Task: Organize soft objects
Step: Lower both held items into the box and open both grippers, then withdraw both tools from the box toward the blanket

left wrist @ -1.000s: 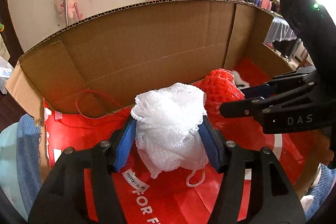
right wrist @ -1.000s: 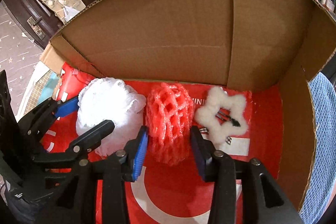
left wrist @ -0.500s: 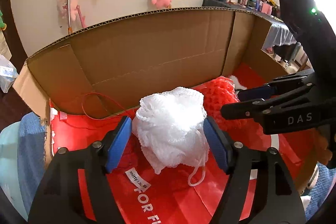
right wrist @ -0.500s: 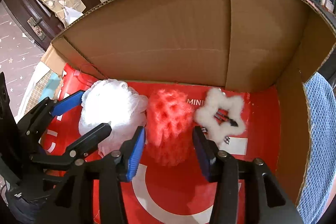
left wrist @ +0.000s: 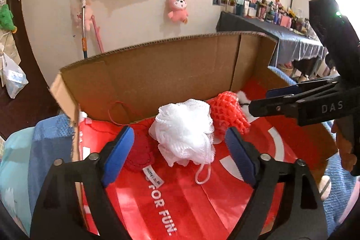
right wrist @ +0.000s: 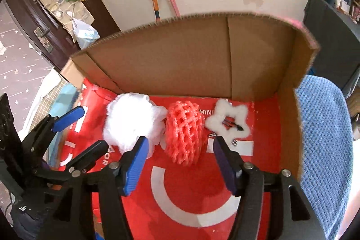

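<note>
With both the left gripper [left wrist: 177,151] and right gripper [right wrist: 180,164] gaping empty, we are risking snagging the white mesh pouf [left wrist: 184,131] beside the red foam net [right wrist: 183,131], both along the cardboard box's [right wrist: 180,55] back wall.

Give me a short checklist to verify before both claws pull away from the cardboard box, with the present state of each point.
1. Left claw open, apart from the fluffy white mesh bath pouf: ok.
2. Right claw open, apart from the red foam fruit net: ok.
3. Pouf, net and white fuzzy star-shaped hair clip lie in a row inside the brown cardboard box: ok.
4. Pouf's white cord loop free of the left claw: ok.
5. Other soft objects waiting outside the box: cannot tell.
</note>
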Demonstrator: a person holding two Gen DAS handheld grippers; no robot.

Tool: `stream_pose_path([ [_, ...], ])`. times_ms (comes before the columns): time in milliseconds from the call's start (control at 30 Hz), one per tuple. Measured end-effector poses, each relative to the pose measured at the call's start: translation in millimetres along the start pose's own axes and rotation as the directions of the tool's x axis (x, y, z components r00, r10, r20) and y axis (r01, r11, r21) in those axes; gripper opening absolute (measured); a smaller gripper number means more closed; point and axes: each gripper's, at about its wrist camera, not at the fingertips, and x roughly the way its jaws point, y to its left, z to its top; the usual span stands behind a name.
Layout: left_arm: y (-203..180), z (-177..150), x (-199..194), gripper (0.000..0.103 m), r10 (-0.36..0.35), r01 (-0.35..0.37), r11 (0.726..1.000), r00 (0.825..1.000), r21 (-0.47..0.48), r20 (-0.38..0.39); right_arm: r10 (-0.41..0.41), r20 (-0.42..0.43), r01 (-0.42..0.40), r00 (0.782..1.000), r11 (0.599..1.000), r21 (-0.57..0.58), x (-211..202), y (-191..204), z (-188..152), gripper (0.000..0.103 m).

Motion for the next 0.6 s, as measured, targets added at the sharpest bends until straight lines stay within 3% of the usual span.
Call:
stream_pose_path([
  [67, -1.4, -1.3, -13.2, 0.089, 0.002, -0.002, 1.0, 1.0, -0.01, 0.025, -0.007, 0.028, 0.007, 1.0, 1.0, -0.008, -13.6, 1.8, -3.7, 0.072],
  [367, -6.8, -7.1, -66.6, 0.097, 0.028, -0.024, 0.999, 0.991, -0.034, 0.133, -0.037, 0.139, 0.044, 0.99, 0.998, -0.048, -67.3, 19.9, -22.9, 0.085],
  [600, -15.1, -24.4, -110.3, 0.101, 0.071, -0.061, 0.997, 0.97, -0.051, 0.232, -0.055, 0.267, 0.079, 0.962, 0.994, -0.08, -114.0, 32.7, -52.4, 0.097],
])
